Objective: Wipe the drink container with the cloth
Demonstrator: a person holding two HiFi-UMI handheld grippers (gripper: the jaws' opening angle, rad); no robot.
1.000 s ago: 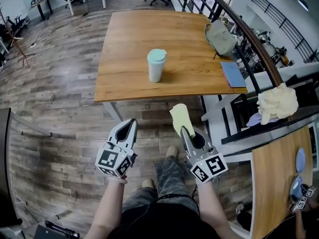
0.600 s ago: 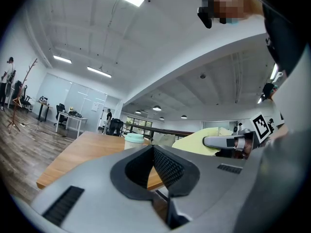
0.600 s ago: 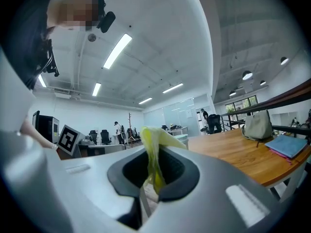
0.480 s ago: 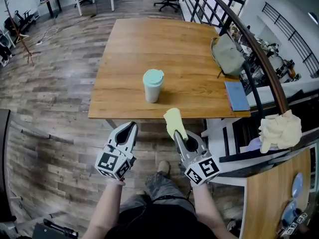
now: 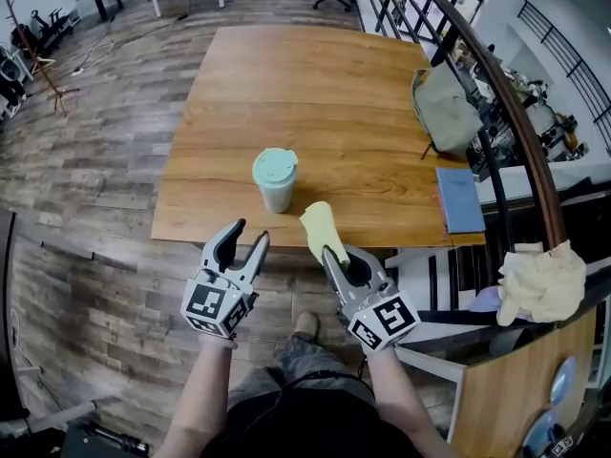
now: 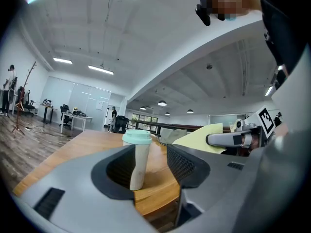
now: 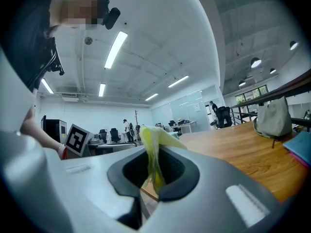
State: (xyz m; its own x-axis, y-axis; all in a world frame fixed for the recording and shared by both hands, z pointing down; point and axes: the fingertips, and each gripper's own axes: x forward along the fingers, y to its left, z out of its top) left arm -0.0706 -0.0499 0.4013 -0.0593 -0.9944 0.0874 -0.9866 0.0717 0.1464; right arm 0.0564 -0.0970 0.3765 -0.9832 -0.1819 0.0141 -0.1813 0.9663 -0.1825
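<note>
A person holds a tool in each hand before a cup point(image 5: 275, 181) on a wooden tabletop point(image 5: 286, 84).
The left tool point(image 5: 249, 237) has its jaws spread, having just been opening, with nothing between them. The right tool point(image 5: 329, 254) pinches a yellow cloth point(image 5: 319, 229) that stands up from its jaws. The pale, mint-lidded cup stands upright near the tabletop's near edge, just ahead of both tools, untouched.

Wooden table point(image 5: 325, 93), lidded cup point(image 5: 275, 179) upright near its front edge, bag point(image 5: 449, 113) and blue book point(image 5: 461, 200) along right edge
</note>
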